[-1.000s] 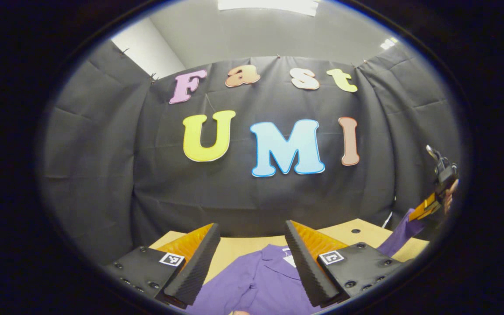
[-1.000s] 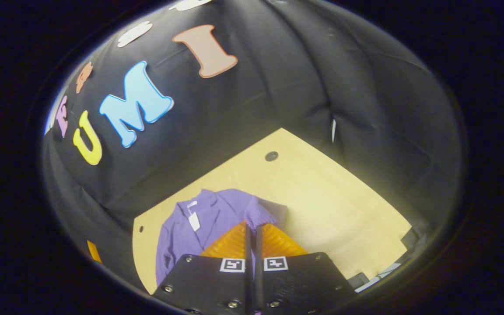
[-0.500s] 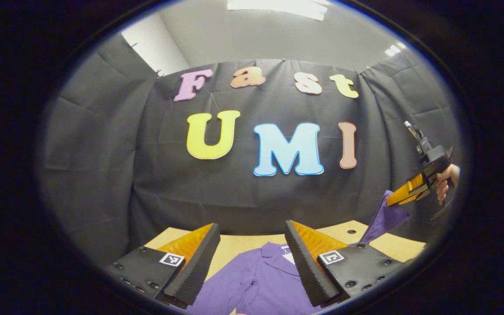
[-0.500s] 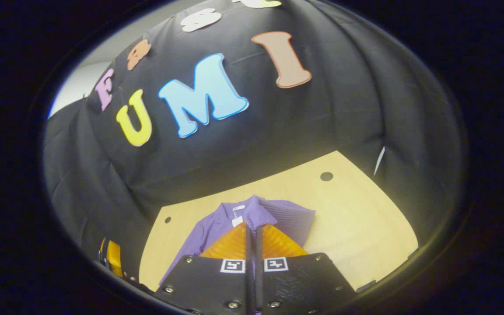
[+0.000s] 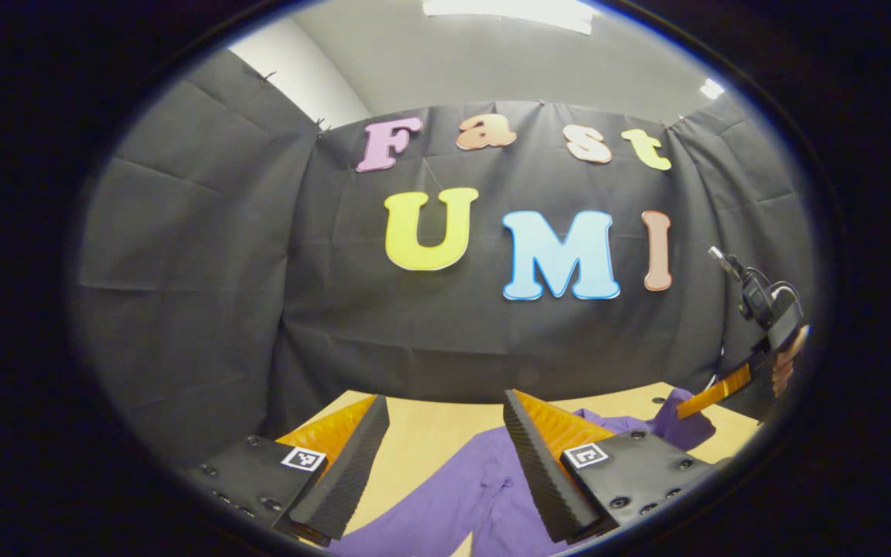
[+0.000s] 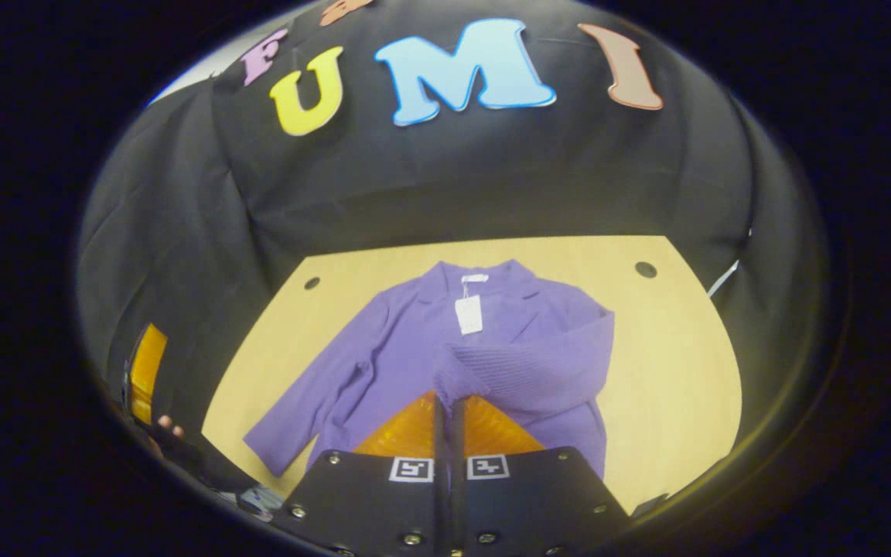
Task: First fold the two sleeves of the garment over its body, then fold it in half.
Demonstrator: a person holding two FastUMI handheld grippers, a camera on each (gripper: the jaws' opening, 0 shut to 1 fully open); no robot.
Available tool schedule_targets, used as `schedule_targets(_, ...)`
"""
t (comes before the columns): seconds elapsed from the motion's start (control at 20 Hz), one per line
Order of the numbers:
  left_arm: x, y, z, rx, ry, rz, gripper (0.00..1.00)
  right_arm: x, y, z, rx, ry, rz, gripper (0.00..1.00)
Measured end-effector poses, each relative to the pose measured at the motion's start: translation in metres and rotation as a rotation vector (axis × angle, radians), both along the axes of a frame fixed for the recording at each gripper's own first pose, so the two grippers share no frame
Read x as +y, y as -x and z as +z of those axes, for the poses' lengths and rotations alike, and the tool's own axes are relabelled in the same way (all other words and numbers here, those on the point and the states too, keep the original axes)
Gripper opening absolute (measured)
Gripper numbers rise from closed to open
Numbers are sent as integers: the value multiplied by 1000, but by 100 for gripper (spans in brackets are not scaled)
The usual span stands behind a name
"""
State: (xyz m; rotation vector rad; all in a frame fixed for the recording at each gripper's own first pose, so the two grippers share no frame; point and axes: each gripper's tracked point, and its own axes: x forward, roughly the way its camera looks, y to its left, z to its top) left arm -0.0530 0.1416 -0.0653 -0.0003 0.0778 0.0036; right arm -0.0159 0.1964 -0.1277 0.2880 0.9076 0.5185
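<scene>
Sleeve (image 6: 519, 371) across garment (image 6: 384, 363), cuff pinched in right gripper (image 6: 445, 402).

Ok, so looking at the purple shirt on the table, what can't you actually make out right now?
- Right gripper view: the right gripper covers the sleeve cuff where it pinches and the purple shirt's hem.
- Same view: the white tag is too small to read.
- Left gripper view: the left gripper blocks much of the shirt; the lower edge cuts off the rest.
</scene>
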Motion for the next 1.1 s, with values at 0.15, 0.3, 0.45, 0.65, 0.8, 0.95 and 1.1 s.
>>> schedule_targets(0.15,16,7,-13,23,-12,13,96,27,15,-34,38,75,94,1)
schedule_targets(0.3,26,11,-22,35,-3,21,95,52,33,-67,69,136,176,1)
schedule_targets(0.45,35,12,-32,56,3,36,95,68,47,-89,106,170,222,2)
schedule_targets(0.65,45,14,-40,72,-9,50,95,80,55,-101,130,177,230,3)
schedule_targets(0.8,51,13,-49,89,5,66,95,85,63,-99,144,158,239,17)
schedule_targets(0.95,56,11,-61,114,17,83,96,88,68,-91,156,114,240,49)
schedule_targets(1.1,60,8,-77,151,41,106,96,83,64,-82,126,100,210,92)
